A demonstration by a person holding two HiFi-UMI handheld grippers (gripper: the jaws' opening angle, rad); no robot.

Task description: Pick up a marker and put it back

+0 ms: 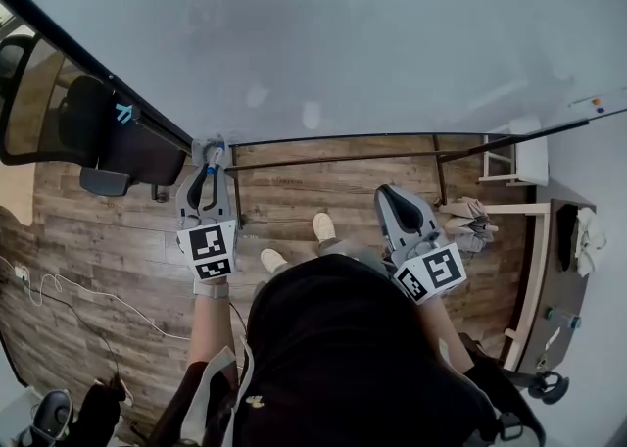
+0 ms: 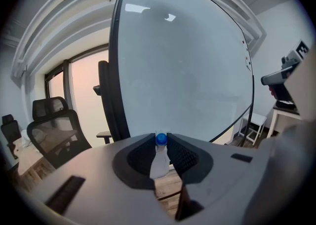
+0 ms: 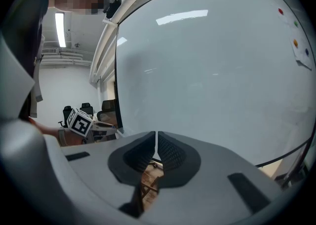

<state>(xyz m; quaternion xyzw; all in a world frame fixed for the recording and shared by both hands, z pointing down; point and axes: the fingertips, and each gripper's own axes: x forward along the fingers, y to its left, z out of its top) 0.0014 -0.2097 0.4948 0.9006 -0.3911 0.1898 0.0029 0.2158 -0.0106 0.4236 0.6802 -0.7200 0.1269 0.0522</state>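
A white marker with a blue cap (image 2: 160, 151) stands upright between the jaws of my left gripper (image 2: 161, 142), which is shut on it. In the head view the left gripper (image 1: 209, 173) holds the marker (image 1: 211, 169) up close to the whiteboard (image 1: 323, 33) at its lower left, just above the board's bottom frame. My right gripper (image 1: 392, 202) hangs lower, to the right, away from the board. Its jaws (image 3: 156, 142) are shut with nothing between them. The whiteboard (image 2: 182, 66) fills most of both gripper views.
A black office chair (image 1: 93, 136) stands left of the board. The board's dark stand bars (image 1: 392, 146) cross the wooden floor. A white stool (image 1: 517, 156) and a desk (image 1: 554, 278) are at the right. Cables (image 1: 59, 298) lie on the floor at left.
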